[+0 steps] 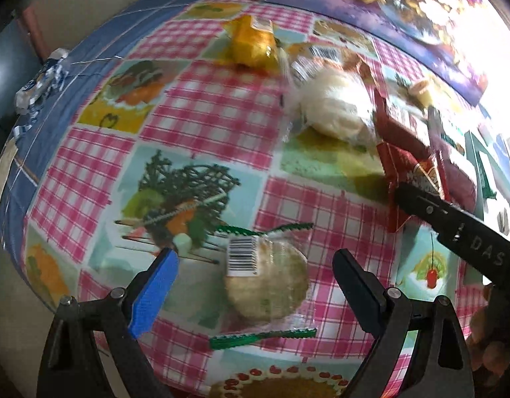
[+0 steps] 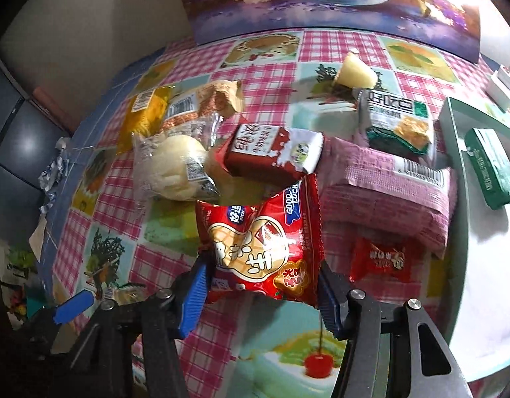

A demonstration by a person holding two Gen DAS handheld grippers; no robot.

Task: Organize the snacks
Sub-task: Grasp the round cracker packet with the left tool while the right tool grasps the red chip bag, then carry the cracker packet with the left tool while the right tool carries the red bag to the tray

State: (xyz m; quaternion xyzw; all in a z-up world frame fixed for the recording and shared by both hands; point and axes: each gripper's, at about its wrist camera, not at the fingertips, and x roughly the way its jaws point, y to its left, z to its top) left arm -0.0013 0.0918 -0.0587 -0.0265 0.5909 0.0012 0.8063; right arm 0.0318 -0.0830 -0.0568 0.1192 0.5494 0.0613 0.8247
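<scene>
A round pale biscuit (image 1: 268, 285) in clear wrap with green crimped ends lies on the checked tablecloth (image 1: 195, 106). My left gripper (image 1: 256, 255) hangs over it, open, one finger on each side, the pads apart from the wrap. My right gripper (image 2: 262, 265) is shut on a red snack bag (image 2: 261, 242), its blue pads (image 2: 193, 285) pressing into the bag's crumpled lower sides. In the left wrist view the right gripper's black finger (image 1: 453, 222) shows at the right with that red bag (image 1: 407, 165).
Near the red bag lie a dark red carton (image 2: 268, 156), a wrapped white bun (image 2: 175, 172), a yellow packet (image 2: 145, 112), a pink packet (image 2: 387, 195), a small red sweet (image 2: 380, 260) and a green-white packet (image 2: 400, 122). A pale green tray (image 2: 453, 126) at the right holds a green packet (image 2: 493, 169).
</scene>
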